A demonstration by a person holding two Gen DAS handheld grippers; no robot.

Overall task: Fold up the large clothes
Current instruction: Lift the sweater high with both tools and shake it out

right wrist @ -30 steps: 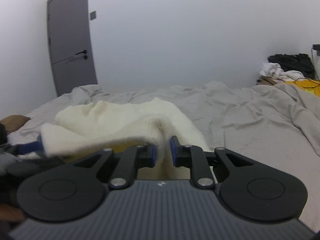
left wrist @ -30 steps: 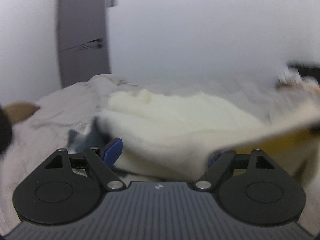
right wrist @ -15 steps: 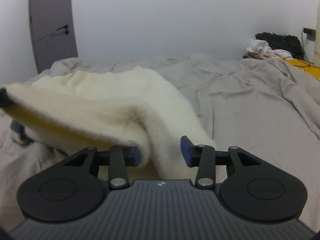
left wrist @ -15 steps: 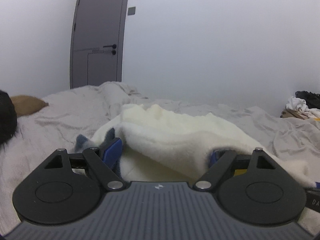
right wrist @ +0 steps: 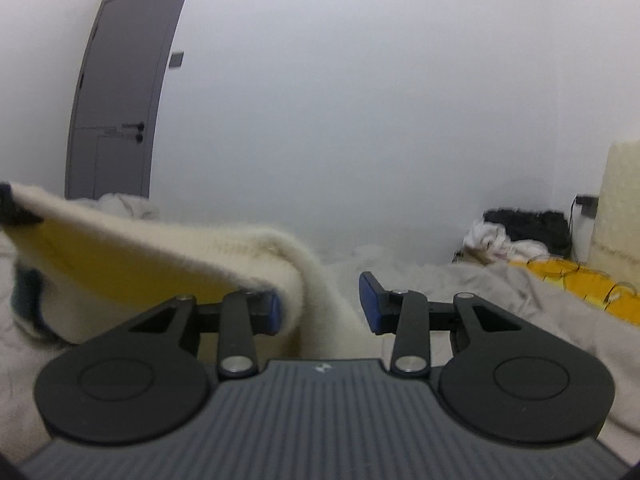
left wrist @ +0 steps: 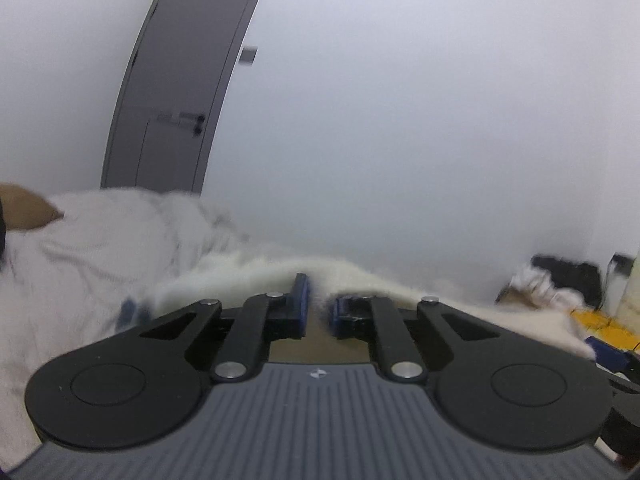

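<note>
A cream fleece garment with a yellow inner side lies over the grey bed. My left gripper is shut on a fold of the cream fleece and holds it up. My right gripper is open, and the fleece hangs between its blue pads and over the left one. The left gripper's tip shows at the left edge of the right wrist view, holding the far end of the fleece. A bluish-grey part of the garment shows under the fleece.
The bed's crumpled grey cover stretches both ways. A grey door stands at the back left. A pile of white and black clothes and a yellow item lie at the right. A brown pillow is at far left.
My left gripper has shut on the fleece and lifted it. My right gripper has opened from a closed grip and let the fleece go. Both views have tilted upward.
</note>
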